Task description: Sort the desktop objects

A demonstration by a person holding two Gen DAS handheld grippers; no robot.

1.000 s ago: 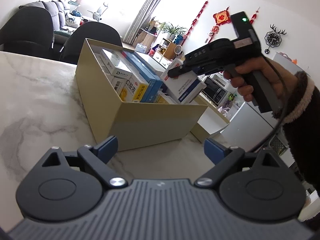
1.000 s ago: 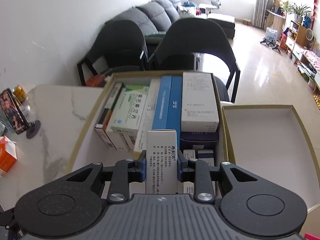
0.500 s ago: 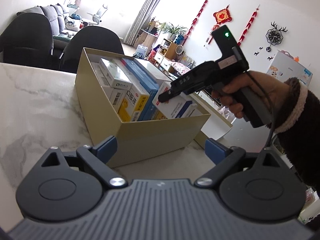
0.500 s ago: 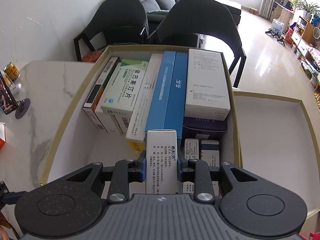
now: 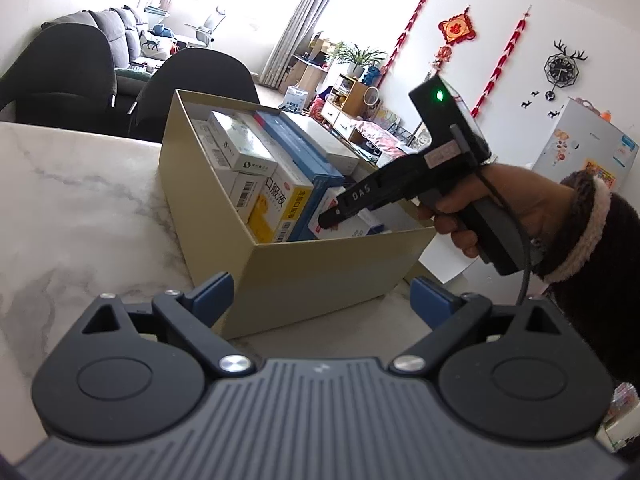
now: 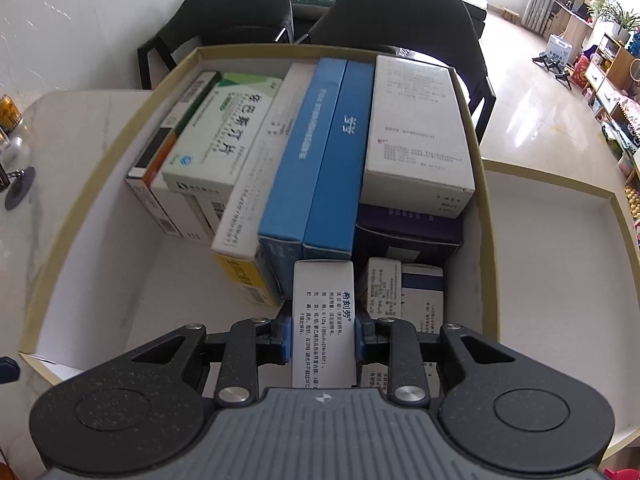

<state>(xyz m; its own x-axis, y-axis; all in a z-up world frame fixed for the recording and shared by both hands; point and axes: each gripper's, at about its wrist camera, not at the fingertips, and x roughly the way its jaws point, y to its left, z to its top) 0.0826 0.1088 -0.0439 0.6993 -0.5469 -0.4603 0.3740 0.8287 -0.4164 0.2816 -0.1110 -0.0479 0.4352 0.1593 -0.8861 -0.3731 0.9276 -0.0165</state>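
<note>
A tan cardboard box [image 5: 320, 272] [image 6: 68, 236] stands on the marble table, packed with several medicine cartons. My right gripper [image 6: 323, 332] points steeply down into its near end, shut on a white carton with black print [image 6: 323, 320]. That carton hangs just in front of two blue cartons [image 6: 320, 160] and beside small white cartons [image 6: 400, 292]. In the left wrist view the right gripper [image 5: 326, 222] dips below the box rim with the white carton [image 5: 340, 228] under it. My left gripper [image 5: 320, 292] stands open and empty, just outside the box's near wall.
The box's lid [image 6: 560, 260] lies upside down to the right of the box. Two black chairs [image 6: 384, 12] stand behind the table. A can [image 6: 10, 110] and a small stand [image 6: 18, 192] sit at the table's left edge. A person's hand and dark sleeve [image 5: 560, 216] hold the right gripper.
My right gripper has sunk with the white carton from above the box to below its rim, at the near end. The left gripper has stayed open and in place.
</note>
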